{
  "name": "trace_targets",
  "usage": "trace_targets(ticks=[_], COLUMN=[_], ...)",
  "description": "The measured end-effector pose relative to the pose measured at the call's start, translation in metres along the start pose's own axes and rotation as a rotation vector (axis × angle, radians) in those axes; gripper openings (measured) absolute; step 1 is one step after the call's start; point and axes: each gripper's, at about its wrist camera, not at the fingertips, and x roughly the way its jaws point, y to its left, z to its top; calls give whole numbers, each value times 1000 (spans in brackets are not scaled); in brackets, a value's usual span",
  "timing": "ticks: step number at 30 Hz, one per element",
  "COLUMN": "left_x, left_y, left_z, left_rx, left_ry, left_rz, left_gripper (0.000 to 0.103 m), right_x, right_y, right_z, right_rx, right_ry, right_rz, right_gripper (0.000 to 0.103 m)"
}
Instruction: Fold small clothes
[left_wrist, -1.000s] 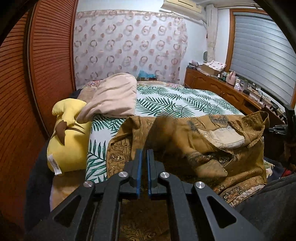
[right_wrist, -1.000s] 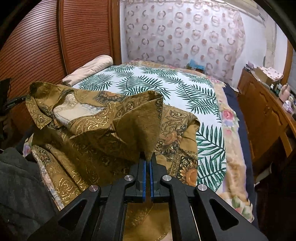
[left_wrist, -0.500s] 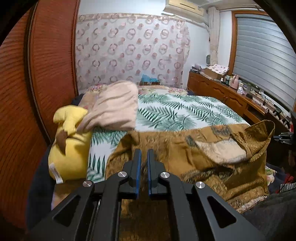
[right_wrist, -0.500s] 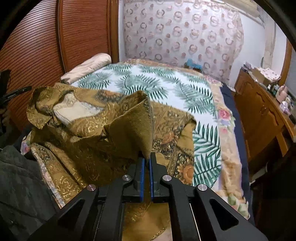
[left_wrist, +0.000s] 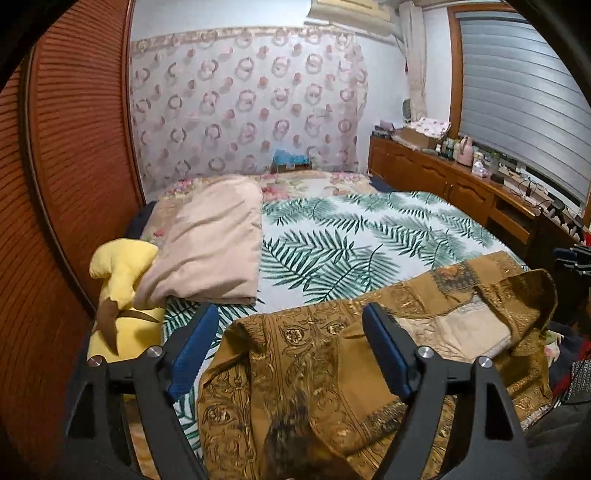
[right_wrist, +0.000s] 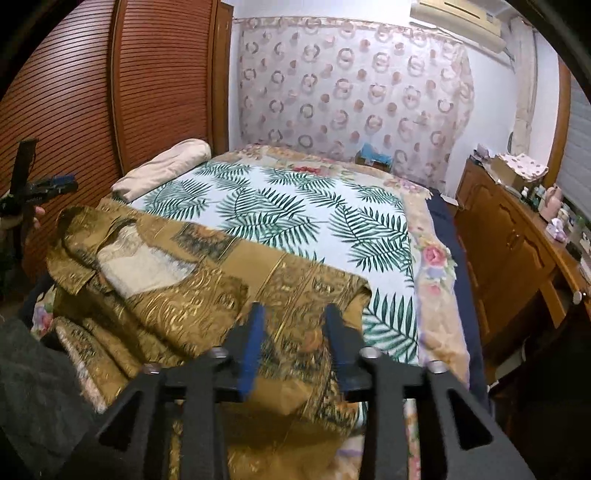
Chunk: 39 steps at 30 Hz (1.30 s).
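A gold-brown patterned shirt (left_wrist: 332, 354) lies spread on the near part of the bed, its collar and pale inner lining toward the right in the left wrist view. It also shows in the right wrist view (right_wrist: 207, 280), collar at the left. My left gripper (left_wrist: 291, 314) is open wide above the shirt's left part, holding nothing. My right gripper (right_wrist: 295, 314) is open above the shirt's right part, holding nothing. The other gripper shows at the far left of the right wrist view (right_wrist: 48, 184).
The bed has a palm-leaf cover (left_wrist: 351, 236). A beige folded blanket (left_wrist: 210, 240) and a yellow plush toy (left_wrist: 122, 280) lie at its left side. A wooden louvred wardrobe (left_wrist: 66, 166) stands left. A wooden dresser (right_wrist: 517, 236) stands right.
Both grippers were shut on the shirt's fabric and holding it up; now both have opened and the shirt has dropped flat onto the bed.
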Motion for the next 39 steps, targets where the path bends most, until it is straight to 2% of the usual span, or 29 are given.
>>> trace_targets(ticks=[7, 12, 16, 19, 23, 28, 32, 36, 37, 39], left_x=[35, 49, 58, 70, 82, 86, 91, 91, 91, 88], left_y=[30, 52, 53, 54, 61, 62, 56, 53, 52, 48], left_z=[-1, 3, -1, -10, -18, -24, -26, -24, -24, -25], left_rx=[-78, -97, -76, -84, -109, -116, -85, -72, -70, -60], left_ry=[65, 101, 128, 174, 220, 233, 237, 241, 241, 232], left_rz=[5, 48, 21, -10, -20, -34, -47, -82, -89, -99], left_gripper=[81, 81, 81, 79, 76, 65, 57, 38, 30, 21], right_x=[39, 69, 90, 107, 127, 144, 151, 155, 155, 152], right_y=[-9, -20, -27, -37, -48, -57, -59, -59, -58, -54], right_z=[9, 18, 22, 26, 30, 26, 26, 26, 26, 23], right_rx=[36, 69, 81, 103, 109, 126, 141, 136, 134, 120], right_ry=[3, 33, 67, 88, 129, 188, 184, 184, 181, 173], right_rz=[14, 6, -15, 11, -12, -25, -12, -3, 3, 11], right_gripper=[54, 54, 57, 68, 69, 69, 69, 69, 65, 54])
